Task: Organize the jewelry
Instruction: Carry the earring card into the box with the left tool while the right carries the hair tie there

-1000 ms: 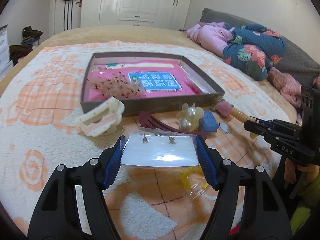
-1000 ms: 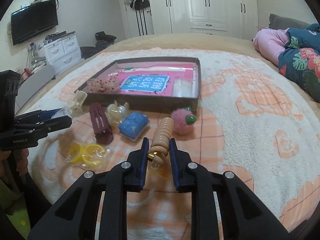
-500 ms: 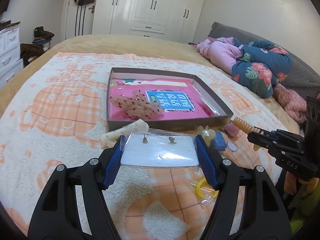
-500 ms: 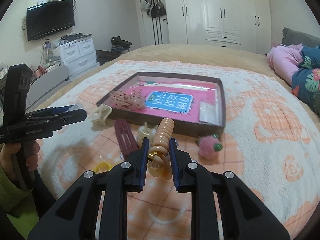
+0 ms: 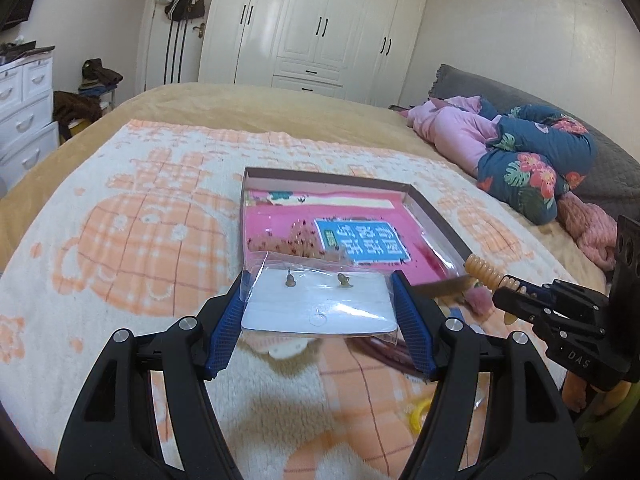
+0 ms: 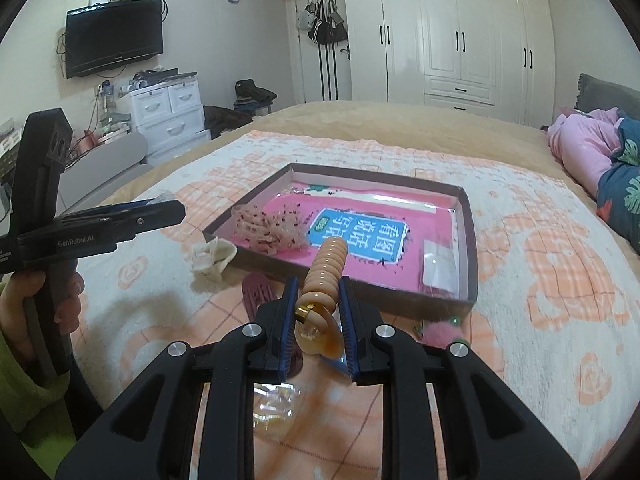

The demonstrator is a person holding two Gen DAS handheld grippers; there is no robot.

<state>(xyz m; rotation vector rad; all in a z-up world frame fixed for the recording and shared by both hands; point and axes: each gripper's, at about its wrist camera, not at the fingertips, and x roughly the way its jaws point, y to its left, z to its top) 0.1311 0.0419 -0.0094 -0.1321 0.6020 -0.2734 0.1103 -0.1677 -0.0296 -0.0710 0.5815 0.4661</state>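
My left gripper [image 5: 320, 312] is shut on a clear bag with a white earring card [image 5: 320, 312] bearing two small studs, held above the blanket just short of the brown box [image 5: 436, 216]. My right gripper [image 6: 318, 312] is shut on a peach spiral hair tie [image 6: 326, 268] with a gold clasp, raised in front of the box [image 6: 468, 232]. The box has a pink lining with a blue label and holds a speckled clear hair claw [image 6: 272, 232] and a small clear packet [image 6: 438, 268]. In the left wrist view the right gripper [image 5: 508, 292] sits at the right with the hair tie [image 5: 486, 274].
On the orange-and-white blanket [image 6: 540, 280] lie a cream hair claw [image 6: 212, 256], a maroon hair clip [image 6: 256, 292], a pink pompom tie [image 6: 438, 330] and a yellow ring [image 5: 416, 416]. Folded pink and floral bedding [image 5: 520, 160] is at the right. A hand [image 6: 36, 308] holds the left gripper.
Both grippers have risen and moved toward the box, each keeping its item. The loose pieces on the blanket have slid lower in view and partly behind the fingers.
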